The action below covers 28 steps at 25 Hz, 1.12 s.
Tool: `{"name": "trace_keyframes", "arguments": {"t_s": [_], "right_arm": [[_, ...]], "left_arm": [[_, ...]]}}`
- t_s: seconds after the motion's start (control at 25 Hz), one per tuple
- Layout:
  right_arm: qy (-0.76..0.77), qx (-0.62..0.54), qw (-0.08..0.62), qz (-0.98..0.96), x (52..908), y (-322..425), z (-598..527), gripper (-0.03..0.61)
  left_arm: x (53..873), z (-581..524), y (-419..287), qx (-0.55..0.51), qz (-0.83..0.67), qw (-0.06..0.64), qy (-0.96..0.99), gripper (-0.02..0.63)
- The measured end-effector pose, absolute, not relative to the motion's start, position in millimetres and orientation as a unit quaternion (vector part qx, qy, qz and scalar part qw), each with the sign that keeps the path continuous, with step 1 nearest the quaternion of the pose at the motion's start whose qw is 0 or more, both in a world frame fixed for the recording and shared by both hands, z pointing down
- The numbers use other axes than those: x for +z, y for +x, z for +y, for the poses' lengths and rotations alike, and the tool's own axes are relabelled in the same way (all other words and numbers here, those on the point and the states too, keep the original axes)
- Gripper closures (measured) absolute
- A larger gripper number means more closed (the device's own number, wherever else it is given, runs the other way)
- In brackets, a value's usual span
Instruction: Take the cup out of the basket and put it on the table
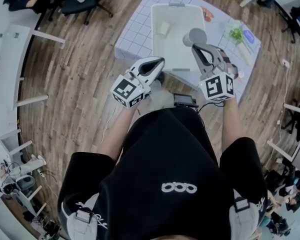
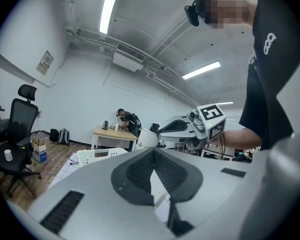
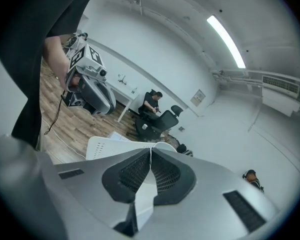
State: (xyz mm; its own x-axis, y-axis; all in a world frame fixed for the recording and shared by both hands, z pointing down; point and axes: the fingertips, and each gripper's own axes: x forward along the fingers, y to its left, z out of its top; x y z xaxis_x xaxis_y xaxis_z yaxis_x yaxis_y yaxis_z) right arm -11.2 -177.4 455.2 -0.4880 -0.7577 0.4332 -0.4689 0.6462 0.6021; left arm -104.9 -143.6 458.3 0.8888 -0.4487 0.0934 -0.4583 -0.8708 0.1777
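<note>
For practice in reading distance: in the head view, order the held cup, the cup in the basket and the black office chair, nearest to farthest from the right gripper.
1. held cup, pinched in the right gripper fingers.
2. second cup, to its left inside the basket.
3. black office chair, far upper left.

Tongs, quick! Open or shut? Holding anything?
Left tongs: shut, empty.
Right tongs: shut on the cup.

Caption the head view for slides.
Right gripper holds a cup raised at the white basket's right edge; second cup inside basket; left gripper shut, empty.
</note>
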Motion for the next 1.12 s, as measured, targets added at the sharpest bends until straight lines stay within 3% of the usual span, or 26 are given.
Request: {"name": "trace_keyframes", "arguments": {"t_s": [0.56,1.12], "right_arm": [[0.442,-0.189,0.375,-0.793,439,85,-49,0.549],[0.487,-0.133,0.398,-0.766,469,207,-8,0.549]], "left_arm": [[452,-40,-22,0.016,-0.162,0.100,0.982,0.606],[453,-28,91,0.026,-0.108,0.102,0.989,0.606]]}}
